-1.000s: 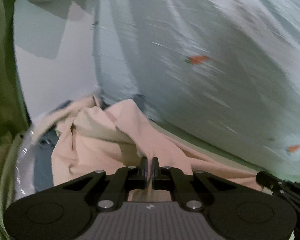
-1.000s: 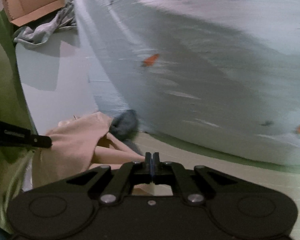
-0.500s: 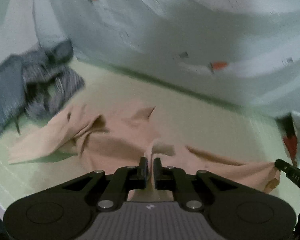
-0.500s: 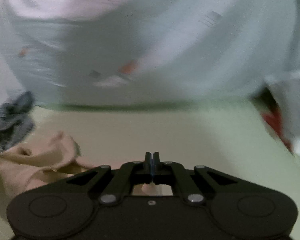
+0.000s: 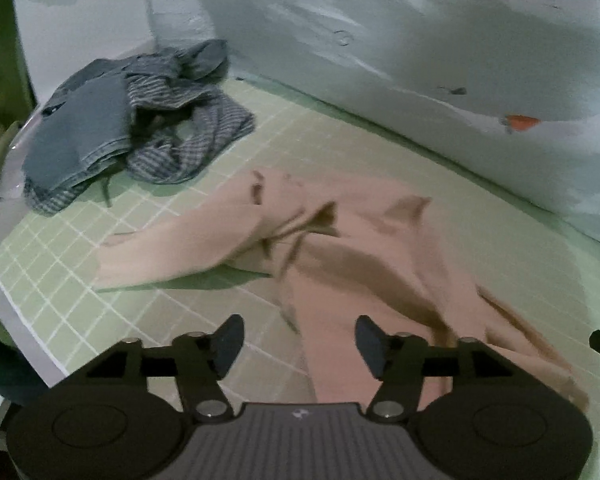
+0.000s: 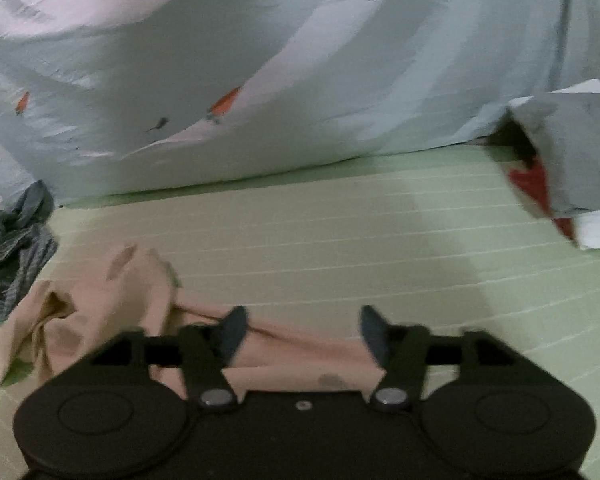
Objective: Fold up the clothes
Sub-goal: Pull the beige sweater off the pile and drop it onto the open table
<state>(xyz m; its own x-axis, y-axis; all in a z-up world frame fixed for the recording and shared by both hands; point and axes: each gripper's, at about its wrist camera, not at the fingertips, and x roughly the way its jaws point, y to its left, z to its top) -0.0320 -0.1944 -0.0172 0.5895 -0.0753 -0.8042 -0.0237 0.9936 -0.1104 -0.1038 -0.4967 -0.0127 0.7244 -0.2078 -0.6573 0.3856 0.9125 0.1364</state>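
A peach-coloured garment [image 5: 340, 256] lies crumpled on the green checked bed sheet [image 5: 100, 240]. My left gripper [image 5: 300, 344] hovers over its near edge, jaws opening, cloth lying under them but not pinched. In the right wrist view the same peach garment [image 6: 112, 300] spreads to the left, and one end of it lies under my right gripper [image 6: 302, 334]. Its jaws are opening too, and the pads do not press the cloth. The tip of the right gripper shows at the right edge of the left wrist view.
A heap of grey-blue and striped clothes [image 5: 132, 120] sits at the sheet's far left corner. A pale duvet with small orange prints [image 6: 260, 60] runs along the back. A grey pillow with red trim [image 6: 572, 168] lies at the right.
Both grippers carried the peach garment from the pile at the left onto the green sheet, lowered it, and opened, letting the cloth drop flat.
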